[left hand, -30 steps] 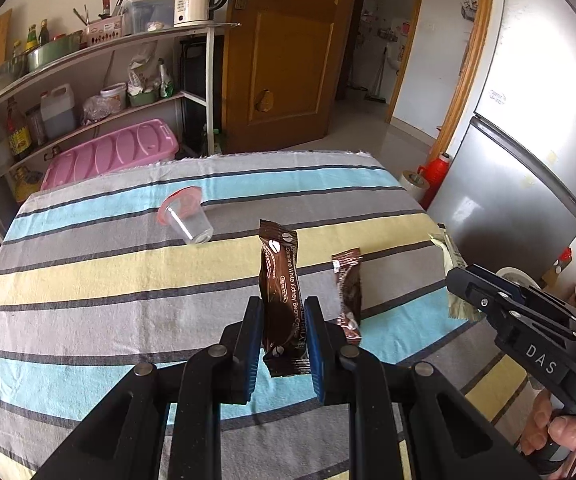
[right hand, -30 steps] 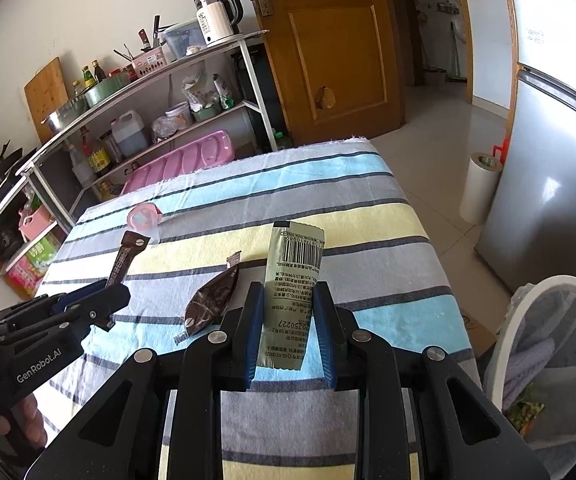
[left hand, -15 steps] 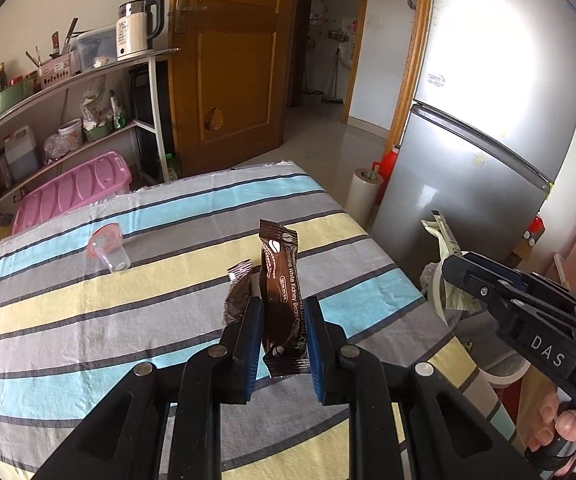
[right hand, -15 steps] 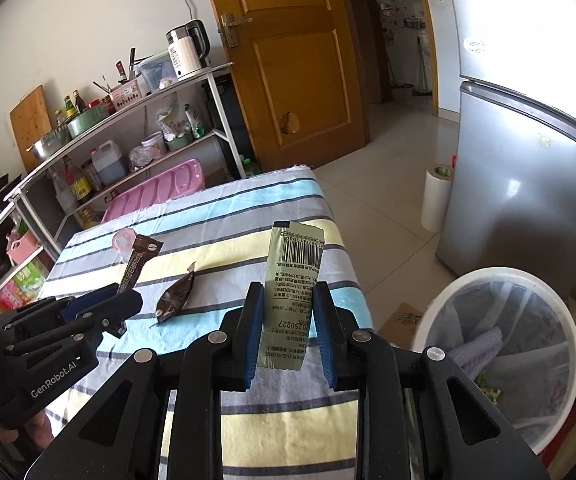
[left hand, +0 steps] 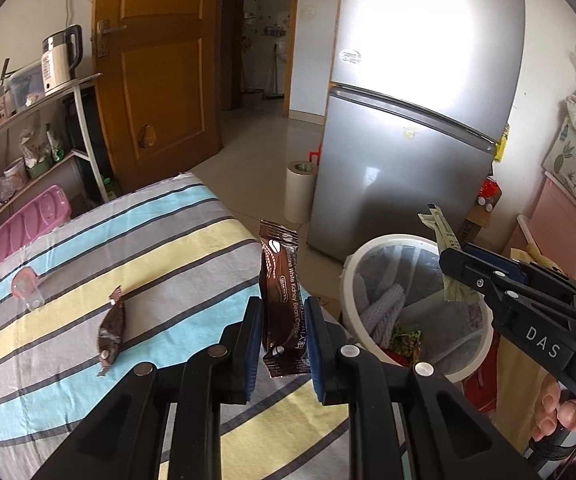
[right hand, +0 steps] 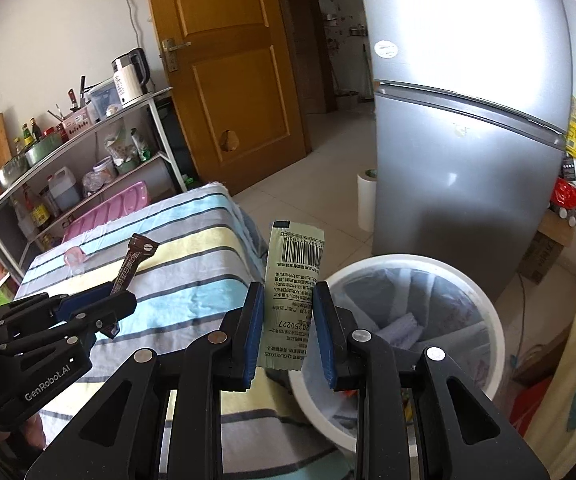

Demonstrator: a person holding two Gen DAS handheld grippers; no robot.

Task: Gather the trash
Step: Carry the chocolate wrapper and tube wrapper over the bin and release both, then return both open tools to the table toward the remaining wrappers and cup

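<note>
Right wrist view: your right gripper (right hand: 288, 316) is clamped on the pale green barcode sachet (right hand: 294, 292), held upright at frame centre, long axis vertical. The white round mesh-lined trash bin (right hand: 484, 312) sits lower right, just beside the sachet's base, so this hand looks nearer the drop. Left wrist view: your left gripper (left hand: 283, 328) is closed on the dark brown coffee sachet (left hand: 281, 296), also upright, over the striped tablecloth edge (left hand: 167, 264); the bin lies to its right. A second brown wrapper (left hand: 111, 322) and clear plastic cup with pink rim (left hand: 27, 292) lie at left on the cloth.
</note>
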